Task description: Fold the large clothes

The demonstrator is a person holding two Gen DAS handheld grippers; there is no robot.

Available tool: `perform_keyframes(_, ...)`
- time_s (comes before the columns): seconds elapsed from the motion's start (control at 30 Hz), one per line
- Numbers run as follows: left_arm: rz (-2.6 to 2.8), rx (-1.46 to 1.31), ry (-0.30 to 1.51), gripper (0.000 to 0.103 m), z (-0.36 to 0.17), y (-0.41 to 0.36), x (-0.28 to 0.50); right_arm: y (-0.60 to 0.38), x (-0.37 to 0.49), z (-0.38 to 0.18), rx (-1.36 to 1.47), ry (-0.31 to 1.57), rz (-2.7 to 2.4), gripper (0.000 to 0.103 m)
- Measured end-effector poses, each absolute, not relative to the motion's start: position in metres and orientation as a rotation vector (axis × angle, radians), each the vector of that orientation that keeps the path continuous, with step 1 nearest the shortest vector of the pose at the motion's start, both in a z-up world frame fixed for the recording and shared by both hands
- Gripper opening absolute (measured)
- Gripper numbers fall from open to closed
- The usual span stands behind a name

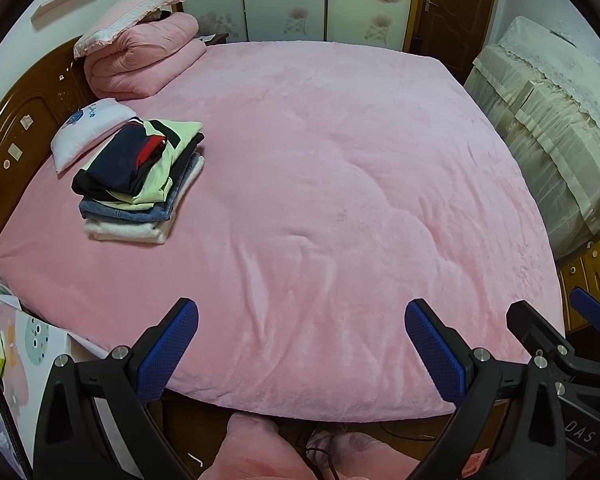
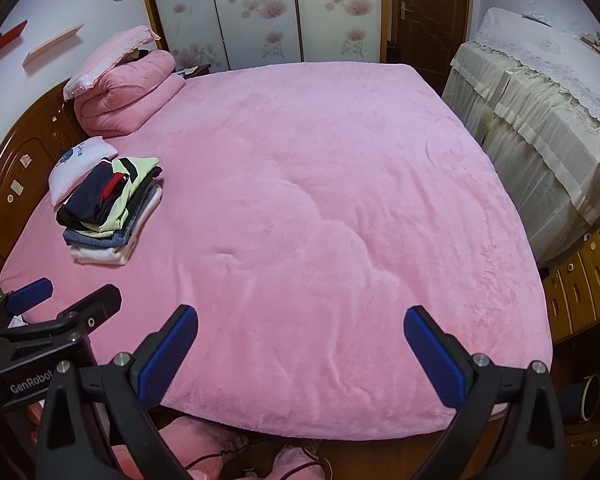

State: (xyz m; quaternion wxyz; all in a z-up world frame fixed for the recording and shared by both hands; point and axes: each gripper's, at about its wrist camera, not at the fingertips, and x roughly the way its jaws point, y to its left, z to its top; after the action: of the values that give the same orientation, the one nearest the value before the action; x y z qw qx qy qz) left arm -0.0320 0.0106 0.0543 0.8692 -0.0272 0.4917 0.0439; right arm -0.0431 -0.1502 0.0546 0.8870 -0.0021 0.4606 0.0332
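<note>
Clothes, folded in a soft, light stack (image 1: 140, 176) ahead and left of both wide-open, empty claws, left claw (image 1: 300, 344) and right claw (image 2: 300, 344), would probably slump unless gripped through a thick folded edge.

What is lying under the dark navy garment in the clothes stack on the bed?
Under the navy garment lie a light green piece, blue denim and a white item at the bottom. Only their edges show; further layers cannot be seen.

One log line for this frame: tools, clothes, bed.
left tool: open, empty | right tool: open, empty | folded clothes stack: near headboard | pink bed cover: no garment laid out
</note>
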Motion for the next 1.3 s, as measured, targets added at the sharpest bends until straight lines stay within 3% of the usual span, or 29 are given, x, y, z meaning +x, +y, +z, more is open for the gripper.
perform_keyframes(1.3, 0.099, -0.041, 1.018, 0.102, 0.056, -0.003, -0.042, -0.162, -0.060, 0.053, -0.001, 0.954, 0.058, 0.103)
